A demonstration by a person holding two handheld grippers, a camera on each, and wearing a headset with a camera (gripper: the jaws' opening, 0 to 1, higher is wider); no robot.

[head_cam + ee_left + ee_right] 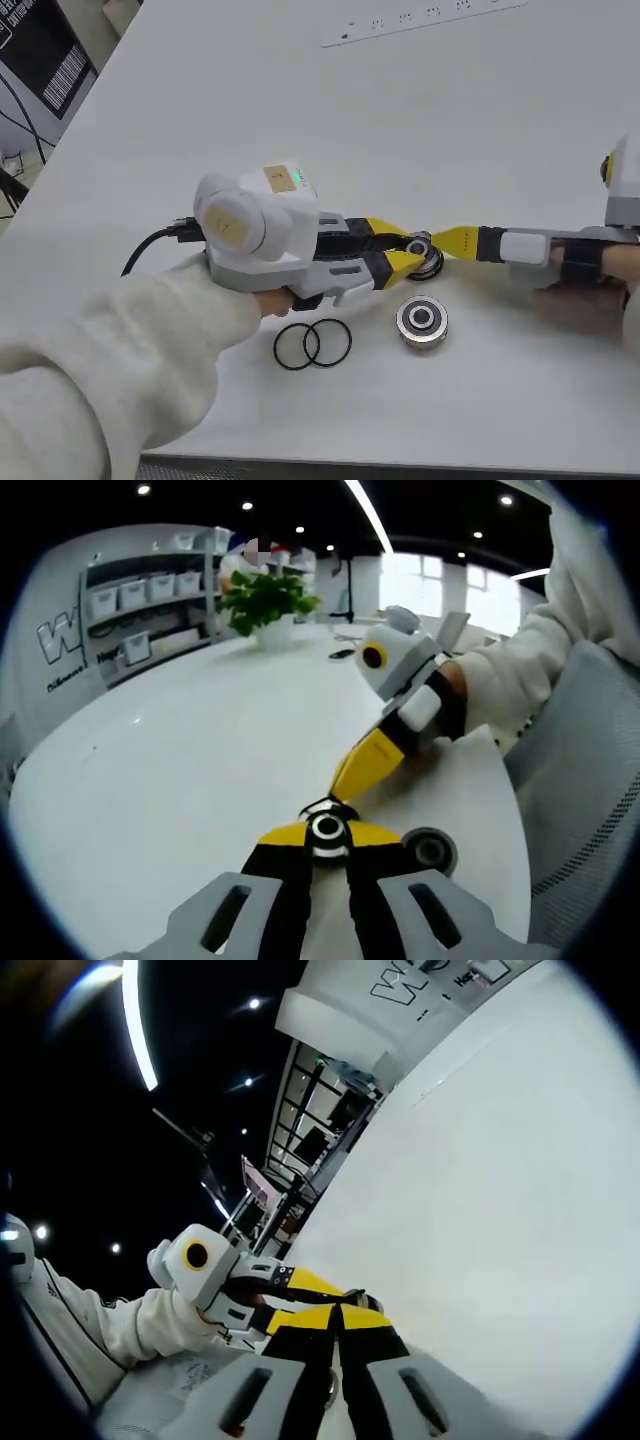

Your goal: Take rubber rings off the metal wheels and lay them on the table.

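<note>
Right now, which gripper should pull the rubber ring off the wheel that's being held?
Right, probably. The left gripper is shut on the wheel, holding it steady, and the right gripper has its closed tips touching the wheel's rim.

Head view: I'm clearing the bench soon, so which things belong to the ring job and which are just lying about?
Job: wheel clamped in the left gripper; right gripper at that wheel; second wheel on the table; two rings lying beside it.
Lying about: power strip; barcoded panel.
</note>
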